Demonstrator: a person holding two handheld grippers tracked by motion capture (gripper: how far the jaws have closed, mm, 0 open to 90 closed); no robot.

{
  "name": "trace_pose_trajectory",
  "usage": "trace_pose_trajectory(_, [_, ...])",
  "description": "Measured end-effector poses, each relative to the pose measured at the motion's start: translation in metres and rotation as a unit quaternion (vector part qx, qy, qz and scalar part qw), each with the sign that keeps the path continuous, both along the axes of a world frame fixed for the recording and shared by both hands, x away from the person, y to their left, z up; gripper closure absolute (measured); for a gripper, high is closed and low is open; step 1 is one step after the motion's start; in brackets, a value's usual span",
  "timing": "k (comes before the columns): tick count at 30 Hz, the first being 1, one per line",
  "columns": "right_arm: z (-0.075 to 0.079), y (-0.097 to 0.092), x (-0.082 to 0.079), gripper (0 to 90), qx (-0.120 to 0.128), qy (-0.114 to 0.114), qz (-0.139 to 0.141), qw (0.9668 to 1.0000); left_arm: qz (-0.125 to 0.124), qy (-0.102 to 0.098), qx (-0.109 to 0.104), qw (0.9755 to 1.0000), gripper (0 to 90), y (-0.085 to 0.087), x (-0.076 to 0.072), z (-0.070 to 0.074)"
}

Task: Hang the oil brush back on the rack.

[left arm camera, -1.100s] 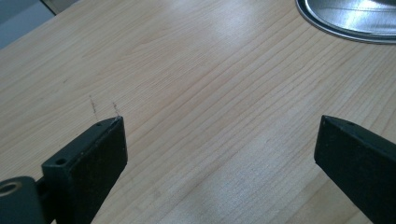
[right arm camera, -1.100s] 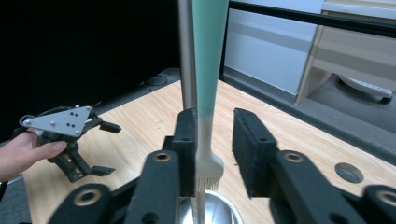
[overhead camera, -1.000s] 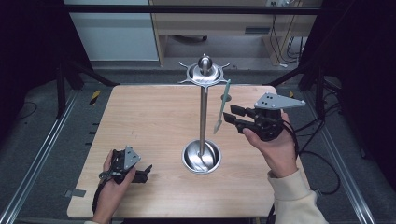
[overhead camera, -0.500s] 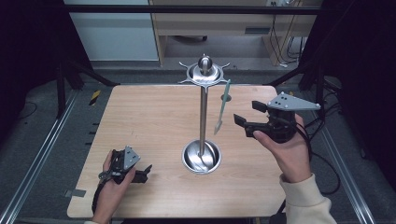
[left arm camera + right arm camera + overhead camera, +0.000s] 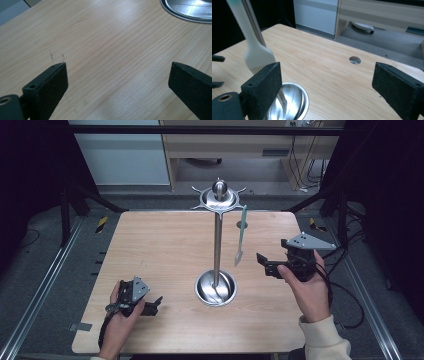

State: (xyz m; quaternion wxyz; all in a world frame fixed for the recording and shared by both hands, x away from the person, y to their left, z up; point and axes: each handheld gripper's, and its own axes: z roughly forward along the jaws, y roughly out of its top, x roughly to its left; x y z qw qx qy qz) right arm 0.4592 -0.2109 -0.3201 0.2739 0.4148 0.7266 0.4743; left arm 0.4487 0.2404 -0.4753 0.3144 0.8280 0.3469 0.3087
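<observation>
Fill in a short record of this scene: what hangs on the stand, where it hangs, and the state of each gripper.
stand: metal utensil stand, round base on the wooden table
hanging item: pale green silicone brush, on a hook at the stand's right side, bristles down
right gripper: open, jaws just opened, nothing between them, beside the brush, apart from it
left gripper: open, low over the table, holding nothing

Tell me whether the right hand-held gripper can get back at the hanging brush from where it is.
Probably yes: the right hand-held gripper is open beside the brush, which hangs free from the stand, with nothing between them.
</observation>
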Motion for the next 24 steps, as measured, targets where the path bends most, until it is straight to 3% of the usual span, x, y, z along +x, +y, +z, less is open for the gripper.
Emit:
trace_pose_trajectory(6, [-0.027,0.001,0.006,12.7,-0.005,0.016,-0.013,0.9998,0.003,0.0,-0.002,1.0,2.2,0.001,0.0,0.0])
trace_pose_trajectory(11, [-0.055,0.003,0.013,19.0,-0.023,0.038,-0.016,0.9989,0.006,-0.002,-0.008,1.0,2.2,0.002,0.0,0.0])
trace_pose_trajectory(17, [-0.086,0.004,0.023,19.0,-0.036,0.067,-0.021,0.9969,0.009,-0.001,-0.008,0.9999,2.2,0.004,0.001,0.0])
trace_pose_trajectory(24, [-0.137,-0.002,0.025,19.9,-0.075,0.081,-0.045,0.9929,0.012,-0.001,-0.008,0.9999,2.2,0.006,0.003,0.001])
